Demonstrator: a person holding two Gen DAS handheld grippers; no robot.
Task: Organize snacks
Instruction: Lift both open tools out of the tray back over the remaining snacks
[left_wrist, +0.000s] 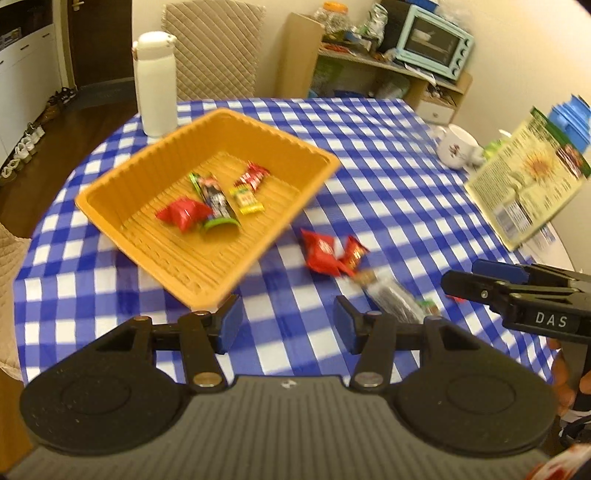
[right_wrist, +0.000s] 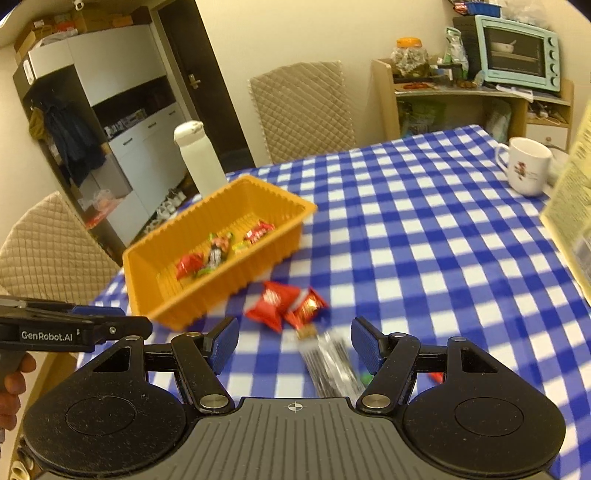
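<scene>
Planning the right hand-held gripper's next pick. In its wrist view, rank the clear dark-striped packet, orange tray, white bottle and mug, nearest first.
1. Clear dark-striped packet: between the right hand-held gripper fingers.
2. Orange tray: ahead, left.
3. White bottle and mug: far left and far right, too close to call.

A desk under a blue-and-white checked cloth fills the room. Beige quilted chair stands far; wooden shelf far right; dark door, white cabinets left.
</scene>
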